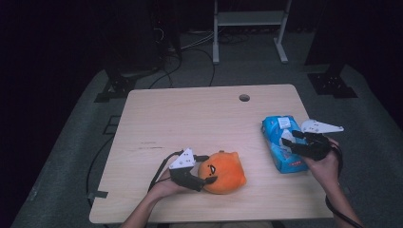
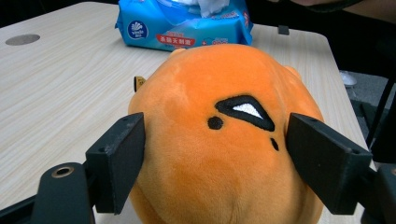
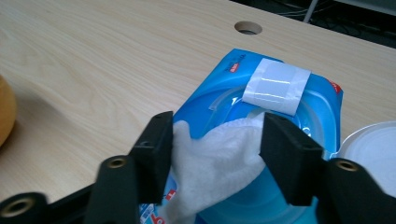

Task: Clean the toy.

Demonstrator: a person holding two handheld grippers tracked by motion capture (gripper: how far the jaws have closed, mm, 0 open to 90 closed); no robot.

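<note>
An orange plush toy (image 1: 222,172) with a black-and-white eye lies near the table's front edge. My left gripper (image 1: 206,169) is shut on it, one jaw pressed into each side of the plush toy (image 2: 219,140) in the left gripper view. At the right lies a blue wet-wipes pack (image 1: 283,145) with its lid flipped open. A white wipe (image 3: 215,154) sticks up out of the pack (image 3: 224,93). My right gripper (image 3: 215,140) reaches over the pack from the right, its jaws wide apart on either side of the loose wipe.
The light wooden table (image 1: 190,118) has a round cable hole (image 1: 244,98) at the back. The pack's white lid (image 3: 369,144) hangs open to the right. Beyond the table are a dark floor, cables and a white stand frame (image 1: 249,28).
</note>
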